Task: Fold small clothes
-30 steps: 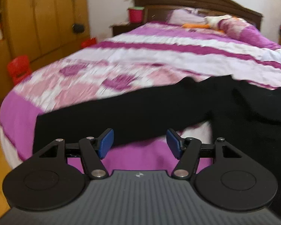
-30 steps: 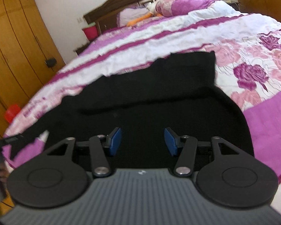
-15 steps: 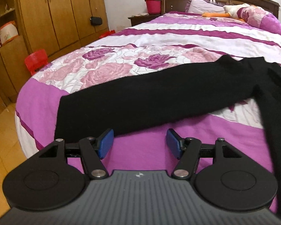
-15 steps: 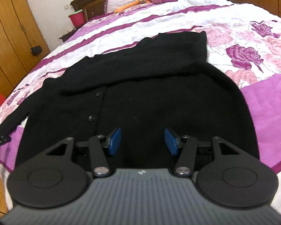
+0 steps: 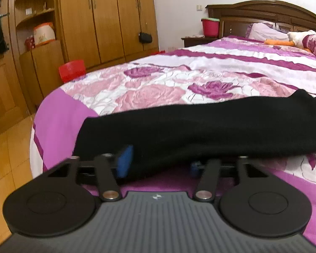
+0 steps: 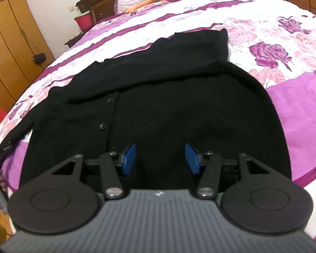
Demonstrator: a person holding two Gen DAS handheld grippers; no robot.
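One sleeve (image 5: 200, 126) lies stretched out flat on the bed (image 5: 179, 80), not folded yet. The left gripper (image 5: 158, 164) is closing on its end, with cloth between the jaws.

From the right, the black cardigan (image 6: 168, 109) has its other sleeve folded across. The right gripper (image 6: 160, 158) hangs released over the hem.

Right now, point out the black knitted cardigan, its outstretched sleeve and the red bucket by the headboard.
black knitted cardigan (image 6: 179, 113): right wrist view, front panel.
outstretched sleeve (image 5: 200, 124): left wrist view, mid-length of the sleeve.
red bucket (image 5: 210, 27): left wrist view, side wall.
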